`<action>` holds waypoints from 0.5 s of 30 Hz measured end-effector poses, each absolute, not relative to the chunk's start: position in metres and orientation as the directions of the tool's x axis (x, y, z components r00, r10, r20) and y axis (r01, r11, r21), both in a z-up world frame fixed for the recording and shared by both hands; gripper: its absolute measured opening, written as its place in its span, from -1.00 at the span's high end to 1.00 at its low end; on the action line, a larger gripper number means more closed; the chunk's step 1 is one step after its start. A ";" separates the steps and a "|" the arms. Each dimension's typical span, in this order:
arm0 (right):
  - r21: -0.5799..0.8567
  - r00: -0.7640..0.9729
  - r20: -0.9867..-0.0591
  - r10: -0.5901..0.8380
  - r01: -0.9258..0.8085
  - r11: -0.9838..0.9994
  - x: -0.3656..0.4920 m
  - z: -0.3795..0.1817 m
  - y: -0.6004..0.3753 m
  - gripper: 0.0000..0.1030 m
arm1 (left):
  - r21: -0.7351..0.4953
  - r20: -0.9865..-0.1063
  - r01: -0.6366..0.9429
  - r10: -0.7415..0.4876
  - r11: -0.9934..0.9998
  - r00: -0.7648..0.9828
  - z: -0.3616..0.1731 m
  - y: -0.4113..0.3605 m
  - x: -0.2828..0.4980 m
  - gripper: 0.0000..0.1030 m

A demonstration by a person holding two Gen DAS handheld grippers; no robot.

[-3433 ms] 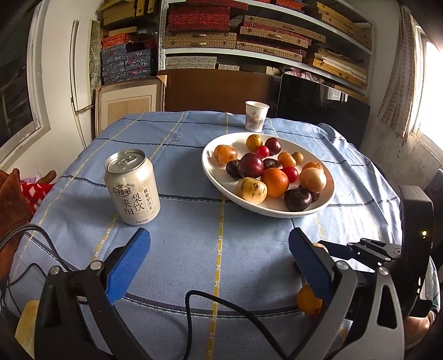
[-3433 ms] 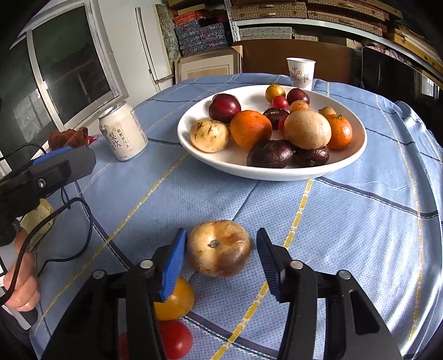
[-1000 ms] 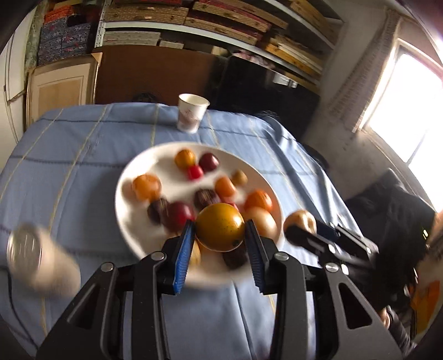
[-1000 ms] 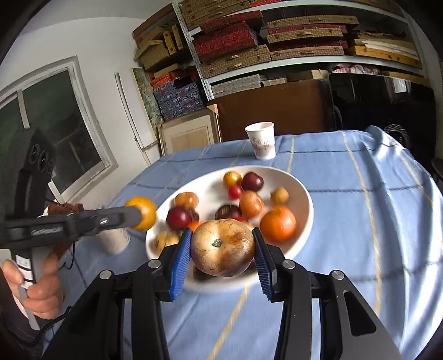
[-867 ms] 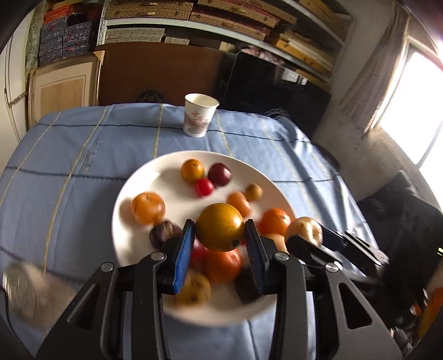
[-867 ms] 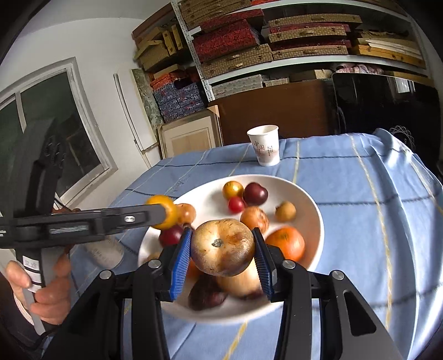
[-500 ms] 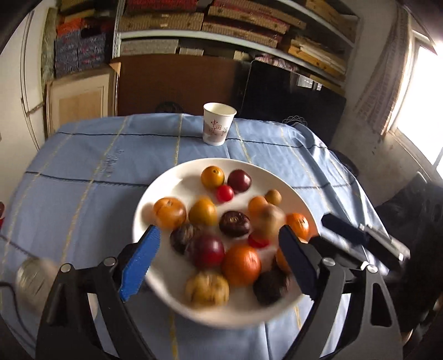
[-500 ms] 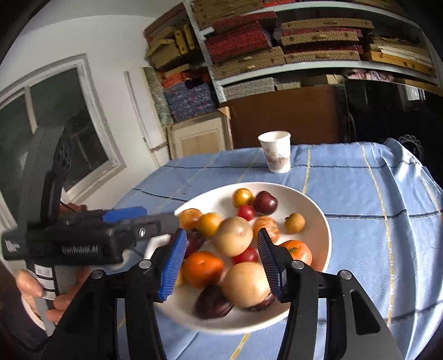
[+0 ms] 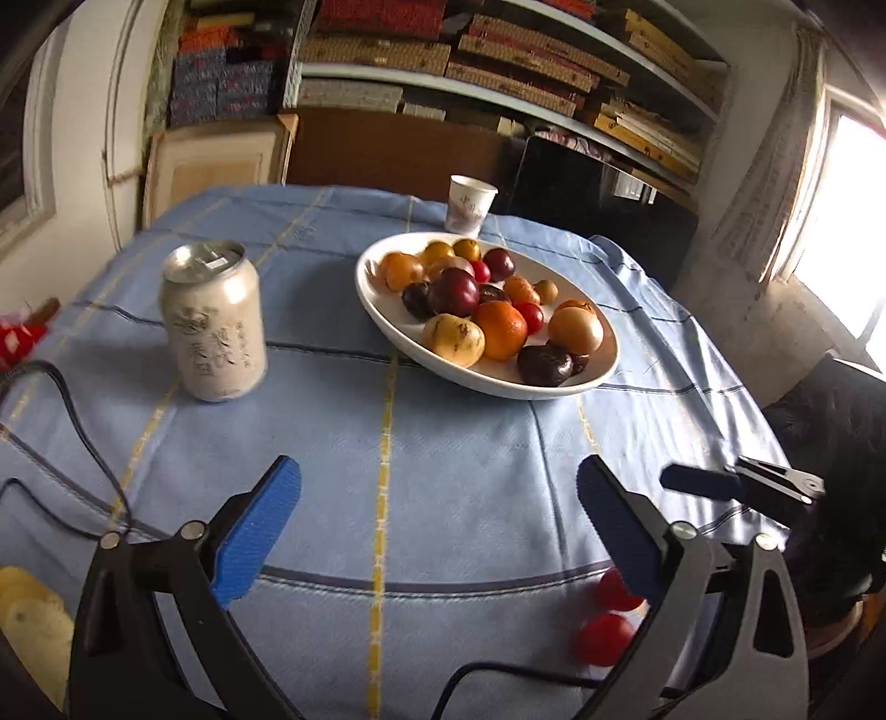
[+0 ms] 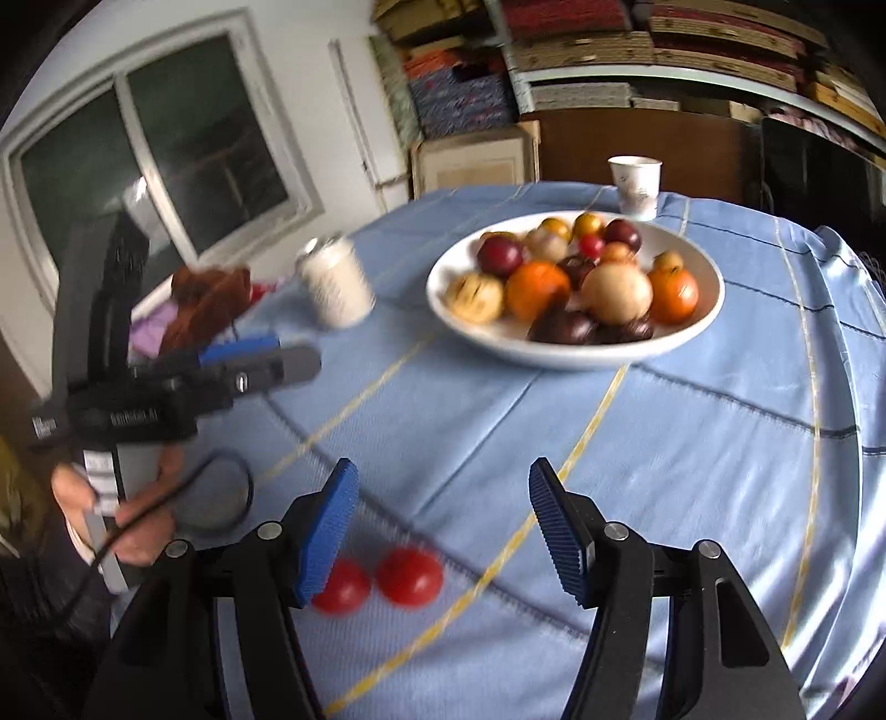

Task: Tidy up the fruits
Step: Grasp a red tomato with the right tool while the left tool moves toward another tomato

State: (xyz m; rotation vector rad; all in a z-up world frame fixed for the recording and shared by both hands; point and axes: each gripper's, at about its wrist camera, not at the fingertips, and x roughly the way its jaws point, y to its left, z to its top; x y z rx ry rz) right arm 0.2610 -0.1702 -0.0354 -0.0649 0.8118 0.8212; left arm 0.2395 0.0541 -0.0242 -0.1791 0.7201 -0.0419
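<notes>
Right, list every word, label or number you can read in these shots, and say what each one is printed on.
None reads cleanly.
can: large dark characters on its side, too motion-blurred to read.
paper cup: a small reddish print, too small to make out.
left gripper: pale lettering on its black body, smeared by blur, unreadable.
Boxes on the shelves: patterned covers only, no legible text.
</notes>
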 end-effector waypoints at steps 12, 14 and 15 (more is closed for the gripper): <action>0.205 0.350 -0.744 0.569 -0.691 0.693 0.248 -0.054 -0.157 -0.13 | -0.123 -0.654 -0.024 -0.063 0.992 0.754 -0.026 0.045 0.236 -0.91; 0.211 0.344 -0.746 0.570 -0.689 0.693 0.249 -0.055 -0.157 -0.11 | -0.133 -0.650 -0.025 -0.068 0.991 0.757 -0.025 0.047 0.234 -0.91; 0.212 0.343 -0.748 0.568 -0.688 0.695 0.249 -0.056 -0.157 -0.08 | -0.137 -0.650 -0.028 -0.069 0.990 0.757 -0.024 0.047 0.234 -0.91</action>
